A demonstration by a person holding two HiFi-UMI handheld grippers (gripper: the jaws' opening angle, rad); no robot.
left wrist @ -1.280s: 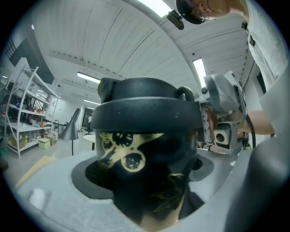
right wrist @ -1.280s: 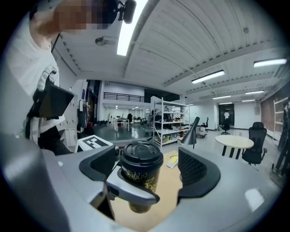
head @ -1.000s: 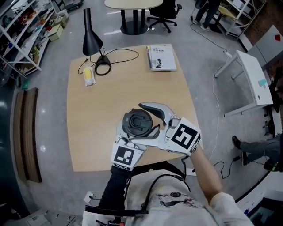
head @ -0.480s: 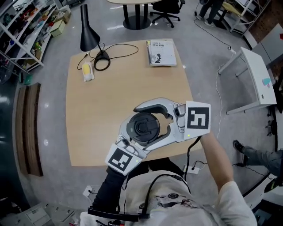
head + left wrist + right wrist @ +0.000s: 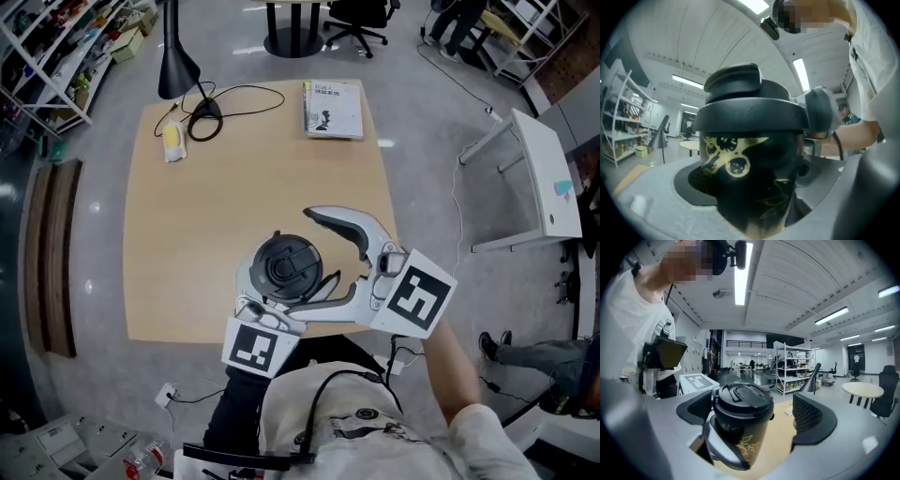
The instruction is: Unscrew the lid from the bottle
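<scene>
A black bottle (image 5: pixel 740 434) with gold print and a black lid (image 5: pixel 286 267) is held upright above the near edge of the table. My left gripper (image 5: pixel 279 292) is shut on its body below the lid, and the body fills the left gripper view (image 5: pixel 750 178). One left finger (image 5: pixel 717 451) wraps around the bottle's base. My right gripper (image 5: pixel 298 267) straddles the lid from the right, and its jaws are opening. In the right gripper view the right gripper (image 5: pixel 754 416) has the lid (image 5: pixel 740 397) between its pads, and the right pad (image 5: pixel 811 418) stands clear of the lid.
The wooden table (image 5: pixel 187 234) carries a black lamp (image 5: pixel 173 47) with its looped cable (image 5: pixel 230 98), a yellow object (image 5: pixel 172 141) and a booklet (image 5: pixel 333 108), all at the far edge. A white desk (image 5: pixel 539 178) stands on the floor to the right.
The right gripper swung up around the lid, then back down, and its jaws now stand wider apart. The bottle has stayed in the left gripper.
</scene>
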